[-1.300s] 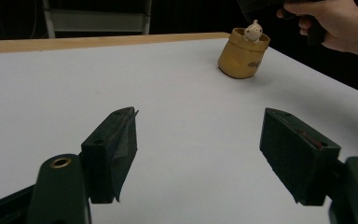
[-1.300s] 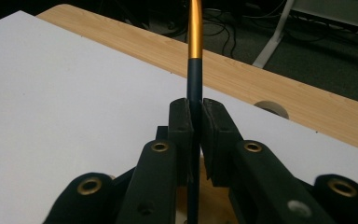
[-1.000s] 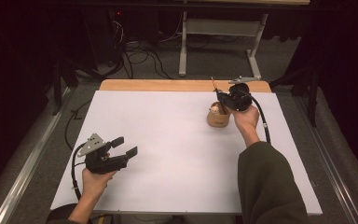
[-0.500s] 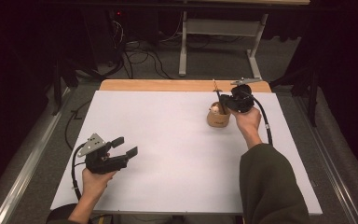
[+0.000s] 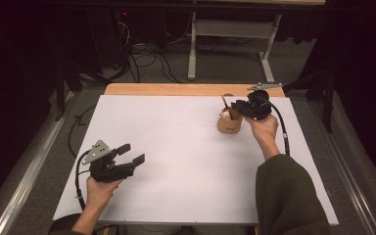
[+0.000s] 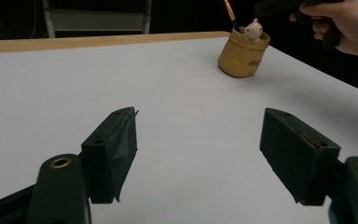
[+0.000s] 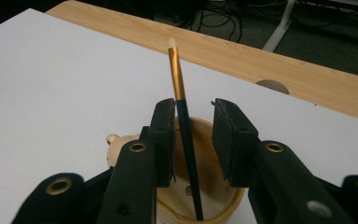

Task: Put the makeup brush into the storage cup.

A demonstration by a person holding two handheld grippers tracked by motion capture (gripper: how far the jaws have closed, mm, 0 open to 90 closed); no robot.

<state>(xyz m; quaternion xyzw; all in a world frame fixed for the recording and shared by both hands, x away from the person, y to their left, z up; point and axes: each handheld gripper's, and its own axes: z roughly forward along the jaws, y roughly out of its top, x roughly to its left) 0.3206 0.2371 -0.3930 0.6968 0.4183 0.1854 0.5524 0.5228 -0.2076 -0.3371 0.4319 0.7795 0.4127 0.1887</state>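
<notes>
Thin paintbrush (image 7: 185,126) with dark blue handle, gold ferrule and pale tip, standing tilted inside a tan cup (image 5: 229,123), lower end on the cup's floor, tip leaning toward the wooden strip (image 5: 176,89). Cup short, rounded, yellowish, with dark lettering on its side and a small cream animal figure (image 6: 252,31) at its rim. Cup upright on the white table sheet (image 5: 176,147), near that sheet's far right part, just short of the wooden strip.

Right gripper (image 7: 193,135) directly above the cup, jaws on either side of the brush handle; jaws just been opening, gap visible between the right pad and the handle, left pad close beside it, so brush released rather than clamped. Right hand (image 5: 263,128) just to the right of the cup.

Left gripper (image 5: 131,155) well apart from the cup, at the sheet's near left, jaws spread wide with nothing between them, pointing toward the cup.
</notes>
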